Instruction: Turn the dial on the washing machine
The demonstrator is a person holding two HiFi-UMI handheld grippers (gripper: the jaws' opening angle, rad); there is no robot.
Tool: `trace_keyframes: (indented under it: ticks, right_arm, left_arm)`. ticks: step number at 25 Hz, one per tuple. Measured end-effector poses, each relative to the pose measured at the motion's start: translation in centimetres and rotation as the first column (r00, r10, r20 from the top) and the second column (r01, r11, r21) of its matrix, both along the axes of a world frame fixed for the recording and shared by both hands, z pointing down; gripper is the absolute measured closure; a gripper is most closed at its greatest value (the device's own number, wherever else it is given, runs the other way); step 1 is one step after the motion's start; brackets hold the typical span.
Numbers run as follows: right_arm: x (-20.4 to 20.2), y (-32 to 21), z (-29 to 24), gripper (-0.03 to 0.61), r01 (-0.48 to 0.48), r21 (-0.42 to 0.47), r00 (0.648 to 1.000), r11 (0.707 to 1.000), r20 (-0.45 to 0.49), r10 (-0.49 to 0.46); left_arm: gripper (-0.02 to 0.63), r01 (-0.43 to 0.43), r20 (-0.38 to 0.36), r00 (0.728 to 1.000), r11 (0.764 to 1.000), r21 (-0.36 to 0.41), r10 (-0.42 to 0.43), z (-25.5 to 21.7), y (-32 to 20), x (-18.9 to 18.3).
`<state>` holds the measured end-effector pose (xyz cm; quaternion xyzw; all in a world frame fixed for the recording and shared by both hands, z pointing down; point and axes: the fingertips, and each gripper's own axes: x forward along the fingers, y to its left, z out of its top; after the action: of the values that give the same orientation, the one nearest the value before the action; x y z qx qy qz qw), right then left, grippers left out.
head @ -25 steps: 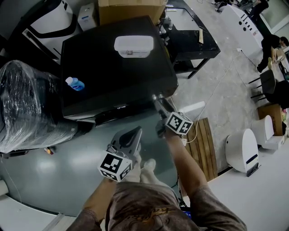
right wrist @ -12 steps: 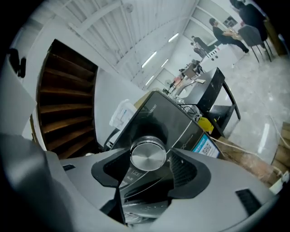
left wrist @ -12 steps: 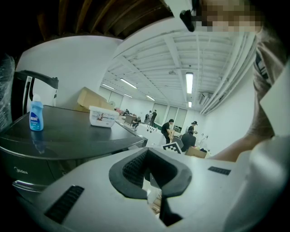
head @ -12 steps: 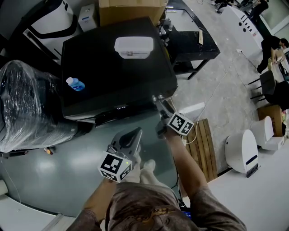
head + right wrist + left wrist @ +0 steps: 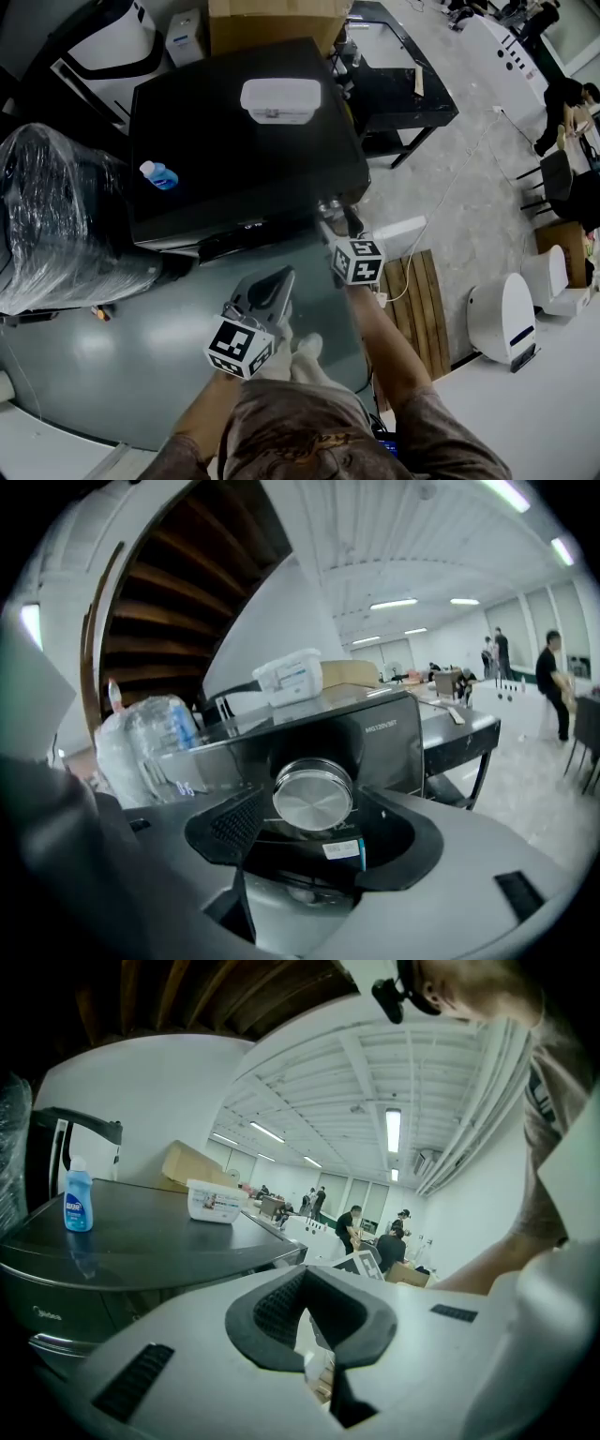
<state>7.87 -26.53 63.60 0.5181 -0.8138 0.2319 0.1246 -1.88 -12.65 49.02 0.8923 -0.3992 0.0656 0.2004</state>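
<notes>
The black washing machine (image 5: 234, 141) stands ahead of me, its front panel facing down-frame. Its round silver dial (image 5: 312, 796) sits at the panel's right end, also visible as the dial (image 5: 328, 206) in the head view. My right gripper (image 5: 336, 220) reaches up to that corner. In the right gripper view the right gripper (image 5: 319, 806) has its jaws on either side of the dial, opening, with gaps showing beside the knob. My left gripper (image 5: 272, 279) hangs lower, away from the machine. The left gripper (image 5: 309, 1274) is shut with nothing in it.
A blue bottle (image 5: 157, 173) and a white lidded box (image 5: 279, 98) rest on the machine's top. A plastic-wrapped bundle (image 5: 56, 220) crowds its left side. A black table (image 5: 398, 80) is at the back right, a wooden pallet (image 5: 422, 300) at my right.
The right gripper has rolled at the dial, so its marker cube has swung a little left. The left gripper has stayed where it was.
</notes>
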Motion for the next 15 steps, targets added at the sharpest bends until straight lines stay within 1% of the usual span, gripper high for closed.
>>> trace_keyframes:
  ticks: [2, 3, 4, 6, 8, 11, 14, 15]
  right_arm:
    - [-0.28, 0.04, 0.39, 0.302, 0.028, 0.019, 0.993, 0.999, -0.113, -0.025]
    - [-0.41, 0.02, 0.52, 0.302, 0.036, 0.025, 0.989, 0.999, -0.146, -0.032]
    - [-0.49, -0.04, 0.61, 0.302, 0.038, 0.031, 0.986, 0.999, -0.163, -0.033]
    - [-0.44, -0.27, 0.7, 0.304, 0.029, 0.035, 0.986, 0.999, -0.167, -0.023]
    - [-0.16, -0.44, 0.76, 0.308, 0.004, 0.017, 0.989, 1.0, -0.145, -0.002]
    - [0.03, -0.41, 0.72, 0.31, -0.023, -0.018, 0.998, 1.0, -0.058, 0.022]
    - [0.06, -0.39, 0.73, 0.311, -0.032, -0.036, 0.999, 0.999, 0.006, 0.032]
    - [0.09, -0.4, 0.79, 0.311, -0.038, -0.048, 0.998, 0.998, 0.042, 0.04]
  left_arm:
    - [0.621, 0.002, 0.002, 1.0, 1.0, -0.003, -0.002, 0.08, -0.01, -0.12]
    - [0.621, 0.003, 0.003, 1.0, 1.0, -0.003, -0.003, 0.13, -0.02, -0.16]
    - [0.621, 0.005, 0.003, 1.0, 1.0, -0.004, -0.005, 0.16, -0.02, -0.19]
    - [0.621, 0.007, 0.004, 1.0, 1.0, -0.006, -0.007, 0.21, -0.02, -0.25]
    - [0.621, 0.009, 0.005, 1.0, 1.0, -0.006, -0.009, 0.19, -0.06, -0.32]
    - [0.621, 0.011, 0.005, 1.0, 1.0, -0.007, -0.011, 0.09, -0.1, -0.42]
    - [0.621, 0.009, 0.005, 1.0, 1.0, -0.007, -0.009, 0.12, -0.06, -0.43]
    - [0.621, 0.009, 0.005, 1.0, 1.0, -0.008, -0.009, 0.17, -0.06, -0.41]
